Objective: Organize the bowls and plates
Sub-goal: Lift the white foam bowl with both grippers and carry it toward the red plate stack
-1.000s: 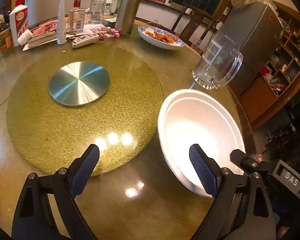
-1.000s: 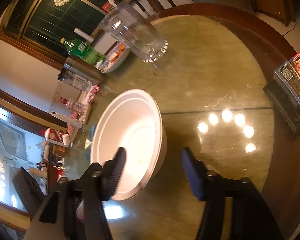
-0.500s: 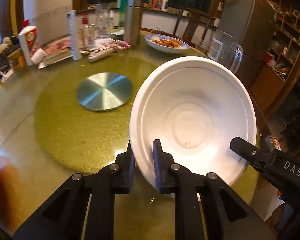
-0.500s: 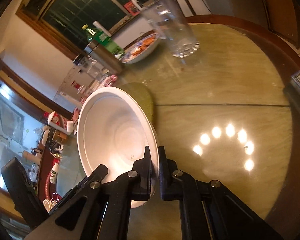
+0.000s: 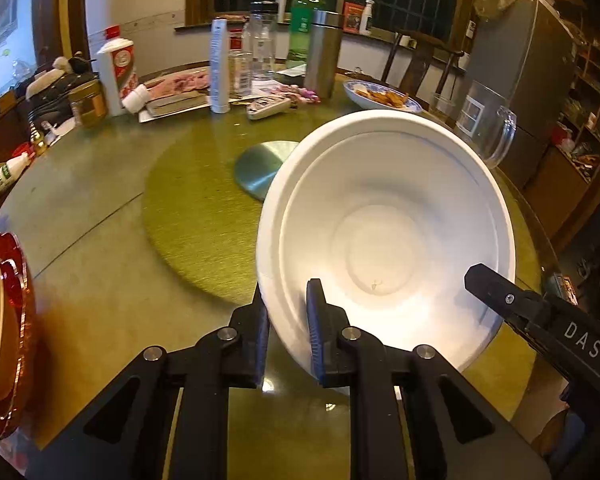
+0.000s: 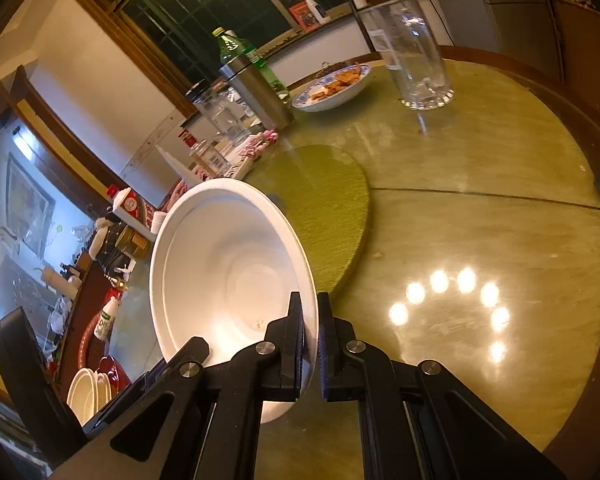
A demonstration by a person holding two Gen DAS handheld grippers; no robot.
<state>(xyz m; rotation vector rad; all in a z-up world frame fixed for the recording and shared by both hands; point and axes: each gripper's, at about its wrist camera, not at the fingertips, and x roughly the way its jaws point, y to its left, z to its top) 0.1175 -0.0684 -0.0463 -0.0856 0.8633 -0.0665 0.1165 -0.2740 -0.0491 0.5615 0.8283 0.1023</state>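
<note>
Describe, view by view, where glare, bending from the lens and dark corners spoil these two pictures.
Left wrist view: the white bowl is washed out near its lower edge; the window frames bow; the corners go black. Right wrist view: a ring of lamp reflections glares on the table; the horizon tilts and curves; the glass looks stretched.

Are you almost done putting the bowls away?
Not yet. Some cream bowls already sit stacked on a red plate at the table's edge. Right now both grippers, left and right, pinch the rim of the white bowl, tilted above the table. It still has to reach the stack.
</note>
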